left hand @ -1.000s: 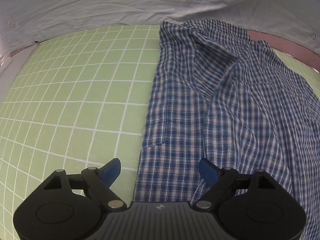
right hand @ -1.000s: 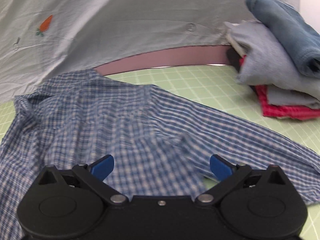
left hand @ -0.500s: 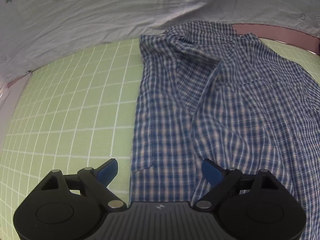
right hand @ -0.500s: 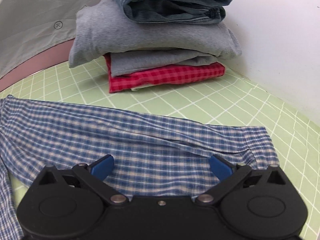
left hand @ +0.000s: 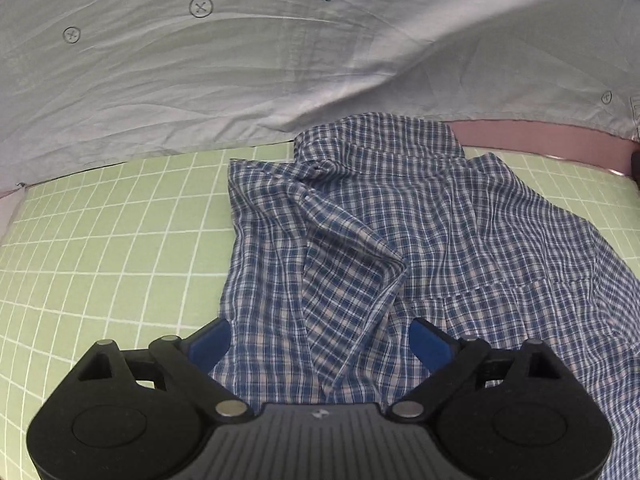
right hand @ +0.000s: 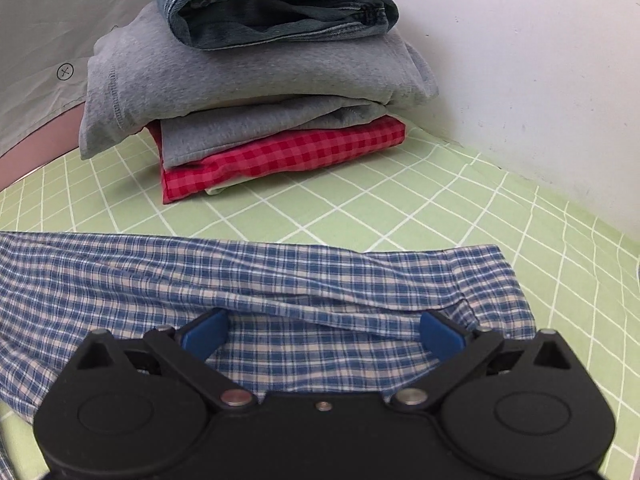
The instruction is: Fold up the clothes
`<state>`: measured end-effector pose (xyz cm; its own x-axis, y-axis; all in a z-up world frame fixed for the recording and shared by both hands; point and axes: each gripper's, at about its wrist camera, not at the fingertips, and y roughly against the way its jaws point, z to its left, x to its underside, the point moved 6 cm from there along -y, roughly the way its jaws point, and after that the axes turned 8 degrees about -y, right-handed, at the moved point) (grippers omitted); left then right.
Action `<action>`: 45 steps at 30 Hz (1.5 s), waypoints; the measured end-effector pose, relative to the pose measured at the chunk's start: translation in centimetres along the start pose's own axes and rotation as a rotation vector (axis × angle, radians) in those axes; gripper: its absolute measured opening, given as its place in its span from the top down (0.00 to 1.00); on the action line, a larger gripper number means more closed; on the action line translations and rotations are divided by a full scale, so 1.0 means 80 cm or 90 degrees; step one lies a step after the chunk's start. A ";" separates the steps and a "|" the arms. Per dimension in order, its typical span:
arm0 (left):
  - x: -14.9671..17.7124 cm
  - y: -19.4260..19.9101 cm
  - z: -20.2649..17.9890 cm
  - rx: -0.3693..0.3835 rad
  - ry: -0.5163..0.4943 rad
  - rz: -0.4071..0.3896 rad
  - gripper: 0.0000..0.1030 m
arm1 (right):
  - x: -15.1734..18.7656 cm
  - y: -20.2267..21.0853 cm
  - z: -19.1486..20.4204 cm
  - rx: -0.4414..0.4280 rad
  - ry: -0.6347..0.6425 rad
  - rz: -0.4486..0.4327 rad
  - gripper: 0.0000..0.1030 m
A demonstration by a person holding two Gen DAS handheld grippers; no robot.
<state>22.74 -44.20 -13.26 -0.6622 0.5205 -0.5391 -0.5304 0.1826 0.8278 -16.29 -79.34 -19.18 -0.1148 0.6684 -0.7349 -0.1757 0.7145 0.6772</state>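
Two grippers, left [left hand: 320, 344] and right [right hand: 322, 336], jaws spread wide, gripping nothing. Shirt [left hand: 400, 248] spread rumpled on mat [left hand: 100, 240] for folding; sleeve [right hand: 280, 276] probably under right gripper. Folded stack [right hand: 256, 92] parked beyond, clear of work area.

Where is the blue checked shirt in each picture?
Left wrist: the blue checked shirt fills the middle and right, collar at the far end.
Right wrist: its sleeve stretches across the middle, before the folded stack.
Shared landmark: the green grid mat.
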 end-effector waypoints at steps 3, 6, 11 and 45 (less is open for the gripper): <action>-0.004 -0.026 0.002 -0.018 -0.009 -0.001 0.07 | -0.002 -0.002 0.001 0.007 -0.002 0.001 0.00; -0.008 -0.044 0.012 -0.053 0.022 -0.002 0.07 | -0.003 -0.005 0.001 0.008 -0.007 0.004 0.00; -0.010 -0.059 0.047 -0.111 0.088 0.000 0.07 | -0.002 -0.007 -0.001 -0.002 -0.018 0.009 0.00; 0.142 0.070 0.138 -0.089 0.223 0.005 0.07 | -0.018 0.045 0.019 -0.191 0.064 0.052 0.99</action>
<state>18.08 -28.09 -13.00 -0.7944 0.2008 -0.5733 -0.5759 0.0511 0.8159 -15.29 -77.45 -15.64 -0.2336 0.6866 -0.6885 -0.4403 0.5566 0.7045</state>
